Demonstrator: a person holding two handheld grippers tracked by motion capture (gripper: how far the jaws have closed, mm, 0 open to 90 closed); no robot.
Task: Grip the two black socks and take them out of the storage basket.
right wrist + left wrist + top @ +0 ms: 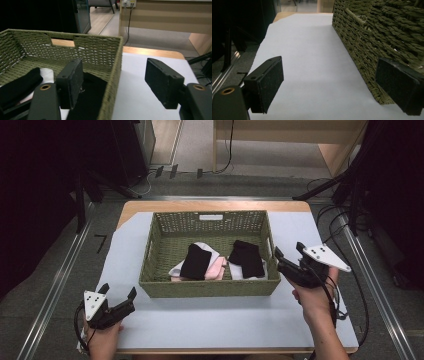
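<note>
Grey floor (200, 150), light wooden furniture (280, 130)

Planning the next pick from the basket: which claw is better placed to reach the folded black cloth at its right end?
Right. The right claw hangs open at the basket's right rim, beside the black cloth. The left claw sits low outside the near left corner.

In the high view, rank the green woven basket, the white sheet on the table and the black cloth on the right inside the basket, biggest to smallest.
1. white sheet
2. basket
3. black cloth
</note>
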